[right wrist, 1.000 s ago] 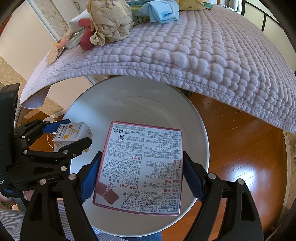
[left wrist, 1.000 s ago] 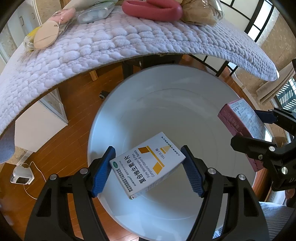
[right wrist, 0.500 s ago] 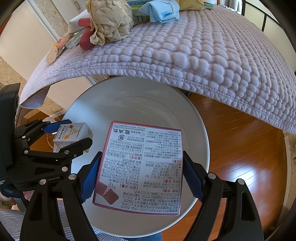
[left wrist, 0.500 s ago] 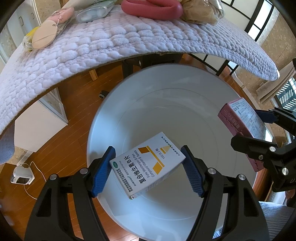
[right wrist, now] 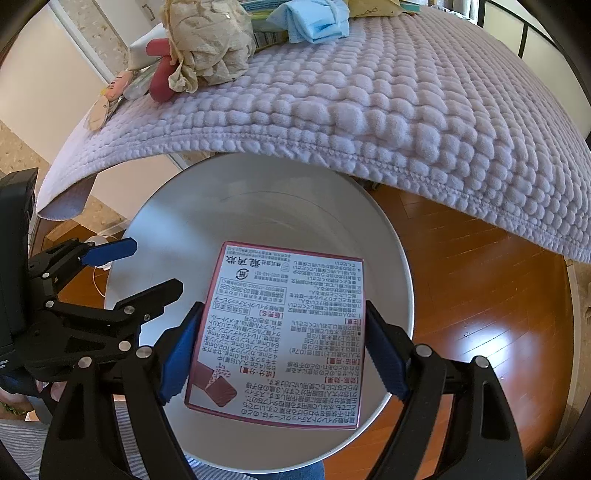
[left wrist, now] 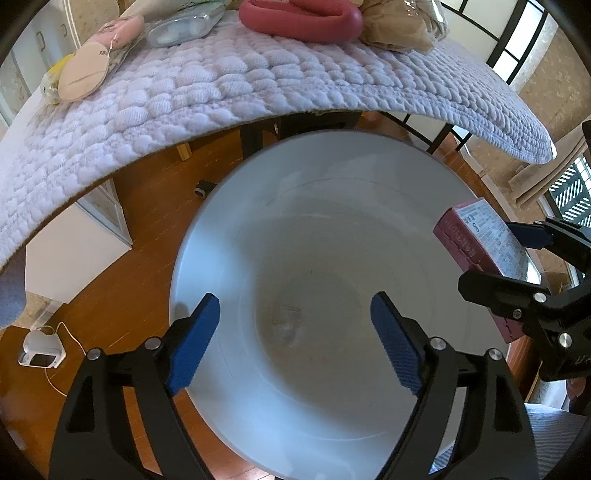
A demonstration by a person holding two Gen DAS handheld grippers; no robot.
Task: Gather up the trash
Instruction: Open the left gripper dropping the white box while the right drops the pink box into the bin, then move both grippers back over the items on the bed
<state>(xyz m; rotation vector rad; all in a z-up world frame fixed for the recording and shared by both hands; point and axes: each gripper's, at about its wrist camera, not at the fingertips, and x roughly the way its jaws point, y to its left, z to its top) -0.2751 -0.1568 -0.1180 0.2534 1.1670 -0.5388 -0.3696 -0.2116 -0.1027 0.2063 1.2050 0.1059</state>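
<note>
A white round trash bin (left wrist: 207,229) (right wrist: 391,258) stands on the wood floor below me. My left gripper (left wrist: 295,343) is open and empty over the bin mouth; a faint blurred shape (left wrist: 284,325) shows deep at the bin's bottom. It also shows in the right wrist view (right wrist: 129,273), open. My right gripper (right wrist: 280,354) is shut on a pink-bordered box (right wrist: 280,332) covered in printed text, held over the bin. The same box (left wrist: 480,251) and right gripper (left wrist: 517,266) show at the bin's right rim in the left wrist view.
A table with a quilted lilac cover (left wrist: 221,92) (right wrist: 406,92) overhangs the bin's far side. On it lie a pink curved object (left wrist: 299,18), crumpled beige paper (right wrist: 207,44), a blue mask (right wrist: 314,22) and packets (left wrist: 88,70). A white device (left wrist: 40,350) with a cord lies on the floor.
My left gripper has opened and the white and yellow vitamin box it held has dropped out of it. The right gripper still holds the pink box in the same place.
</note>
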